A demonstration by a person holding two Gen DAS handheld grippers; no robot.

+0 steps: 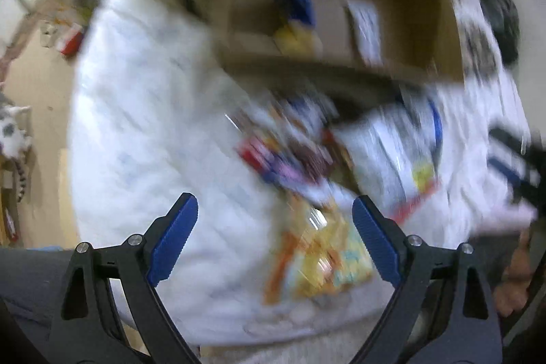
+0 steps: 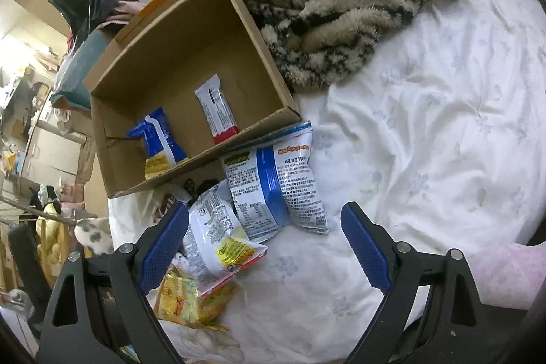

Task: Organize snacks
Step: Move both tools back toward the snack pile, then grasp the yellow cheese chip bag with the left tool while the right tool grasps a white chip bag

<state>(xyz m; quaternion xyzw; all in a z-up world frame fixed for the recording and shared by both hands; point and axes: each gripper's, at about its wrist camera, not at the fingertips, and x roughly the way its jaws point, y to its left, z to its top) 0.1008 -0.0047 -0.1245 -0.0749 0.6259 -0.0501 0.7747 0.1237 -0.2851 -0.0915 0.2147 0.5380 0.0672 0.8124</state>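
- Our right tool (image 2: 264, 244) hangs over the bed (image 2: 426, 132) with its jaws spread wide and nothing between them.
- Our left tool (image 1: 274, 227) is also wide apart and empty; its view is badly smeared, so we can make out little detail there.
- The cardboard box (image 2: 143, 70) sits open on the white bedding, beside a striped fuzzy blanket (image 2: 341, 16).
- Inside the box we see a blue and yellow packet (image 2: 158, 142) and a white bar with a red end (image 2: 216, 110), lying apart from each other.
- Just outside the box's near wall lies a white and blue bag (image 2: 279, 179), overlapping a white bag with a yellow label (image 2: 218, 237).
- A yellow and orange packet (image 2: 187, 302) lies partly under that second bag, close to the right tool's left finger.
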